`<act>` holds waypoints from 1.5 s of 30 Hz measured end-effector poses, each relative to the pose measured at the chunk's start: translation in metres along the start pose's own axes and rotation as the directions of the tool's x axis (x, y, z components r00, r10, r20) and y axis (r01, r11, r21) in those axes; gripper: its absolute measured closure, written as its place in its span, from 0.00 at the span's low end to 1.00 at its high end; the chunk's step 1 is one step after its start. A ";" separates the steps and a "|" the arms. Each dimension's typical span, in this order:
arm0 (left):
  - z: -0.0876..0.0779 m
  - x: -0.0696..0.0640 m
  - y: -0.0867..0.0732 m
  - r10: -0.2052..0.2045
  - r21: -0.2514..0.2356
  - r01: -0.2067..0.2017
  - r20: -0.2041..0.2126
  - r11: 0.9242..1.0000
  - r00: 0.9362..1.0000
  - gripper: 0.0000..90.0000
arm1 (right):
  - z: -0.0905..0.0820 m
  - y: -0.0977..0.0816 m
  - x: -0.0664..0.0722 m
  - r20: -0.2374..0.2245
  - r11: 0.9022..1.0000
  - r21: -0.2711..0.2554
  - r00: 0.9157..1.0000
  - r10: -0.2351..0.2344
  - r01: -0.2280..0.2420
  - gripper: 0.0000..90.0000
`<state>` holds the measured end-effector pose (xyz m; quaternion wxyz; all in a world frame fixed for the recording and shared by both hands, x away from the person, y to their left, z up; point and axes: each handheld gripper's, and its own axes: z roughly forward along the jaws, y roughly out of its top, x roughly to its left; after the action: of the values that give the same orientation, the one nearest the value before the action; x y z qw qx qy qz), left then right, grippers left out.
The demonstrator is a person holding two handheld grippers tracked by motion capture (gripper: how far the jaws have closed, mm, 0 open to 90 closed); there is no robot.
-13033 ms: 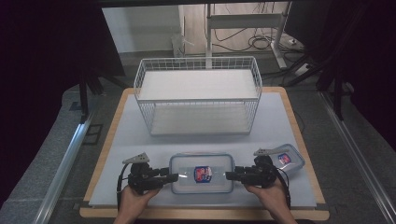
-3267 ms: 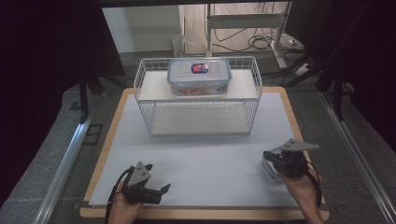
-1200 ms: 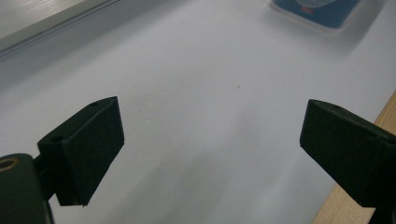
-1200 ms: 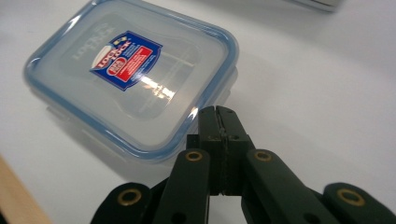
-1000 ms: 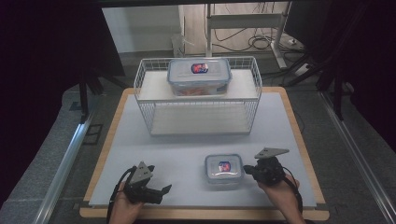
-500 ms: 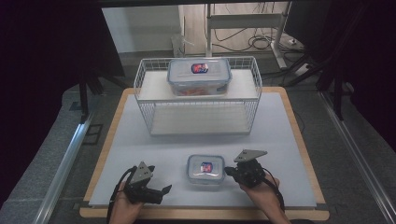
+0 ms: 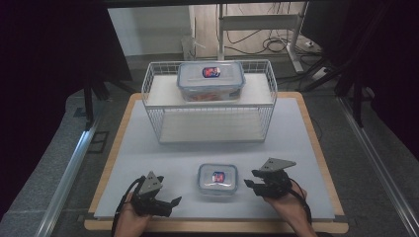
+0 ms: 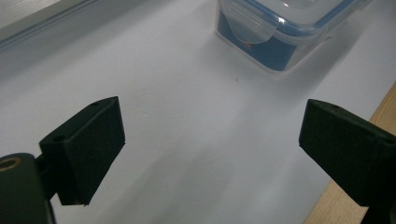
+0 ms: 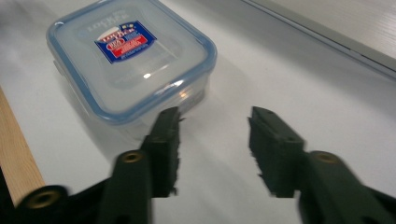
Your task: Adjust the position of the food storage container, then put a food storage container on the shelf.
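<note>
Resting on the white table mat [image 7: 148,153] between two hand-held grippers is a small clear lidded container [image 7: 217,178]. Just to its right, the right gripper [image 7: 252,183] has just been opening, nothing between its parted jaws. The left gripper [image 7: 170,202] gapes wide and empty.

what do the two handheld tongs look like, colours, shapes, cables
Both the left tongs and the right tongs are black, each topped by a grey three-cornered plate and trailing a black cable past the bare forearm. Up close the jaws end in blocky matte black pads, and on the right tongs brass-coloured rivets sit at the jaw joints.
</note>
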<state>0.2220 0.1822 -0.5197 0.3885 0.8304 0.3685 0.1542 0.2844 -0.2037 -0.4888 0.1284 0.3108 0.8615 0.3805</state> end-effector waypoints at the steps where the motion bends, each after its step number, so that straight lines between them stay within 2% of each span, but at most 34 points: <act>1: 0.000 0.000 0.000 0.003 0.003 -0.003 -0.003 1.000 1.000 0.08 | 0.000 -0.001 -0.001 -0.001 1.000 0.000 1.000 0.000 0.000 0.53; 5: 0.000 -0.001 0.000 0.011 0.011 -0.011 -0.011 1.000 1.000 0.08 | -0.002 -0.006 -0.006 -0.010 1.000 -0.018 1.000 0.012 -0.012 0.39; 8: 0.000 0.000 -0.001 0.009 0.014 -0.009 -0.011 1.000 1.000 0.08 | -0.002 -0.010 -0.010 -0.029 0.999 -0.041 0.999 0.012 -0.014 0.23; 12: 0.001 0.000 -0.001 0.009 0.018 -0.009 -0.009 1.000 1.000 0.08 | 0.000 -0.012 -0.014 -0.020 0.999 -0.034 1.000 0.023 -0.024 0.12; 20: 0.003 -0.001 -0.001 0.005 0.032 -0.005 -0.004 0.999 1.000 0.08 | 0.002 -0.015 -0.018 -0.025 0.999 -0.028 0.999 0.030 -0.030 0.08; 25: 0.005 0.000 -0.001 0.003 0.033 -0.003 0.014 0.999 1.000 0.08 | 0.002 -0.014 -0.016 -0.013 0.999 -0.031 1.000 0.018 -0.018 0.07; 29: 0.007 0.000 0.001 0.026 0.046 -0.026 0.010 0.999 1.000 0.07 | 0.002 -0.013 -0.016 0.001 0.998 -0.046 0.999 0.042 -0.041 0.06; 32: 0.009 0.001 0.006 0.024 0.039 -0.025 0.017 0.999 1.000 0.07 | 0.003 -0.012 -0.016 0.014 0.997 -0.050 0.998 0.057 -0.056 0.05; 39: 0.022 0.002 0.028 0.012 0.045 -0.014 0.053 0.999 0.999 0.04 | 0.005 -0.007 -0.012 0.035 0.997 -0.049 0.997 0.065 -0.064 0.03; 42: 0.026 0.005 0.034 -0.001 0.052 -0.004 0.088 0.999 0.996 0.04 | 0.004 -0.004 -0.011 -0.005 0.994 -0.060 0.996 0.089 -0.089 0.03; 45: 0.031 0.008 0.039 -0.027 0.038 0.022 0.142 0.999 0.990 0.04 | 0.004 0.000 -0.009 -0.034 0.995 -0.043 0.996 0.088 -0.090 0.04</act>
<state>0.2637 0.1548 -0.5108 0.4002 0.8417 0.3527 0.0831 0.2935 -0.2070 -0.4918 0.1044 0.3399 0.8400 0.4098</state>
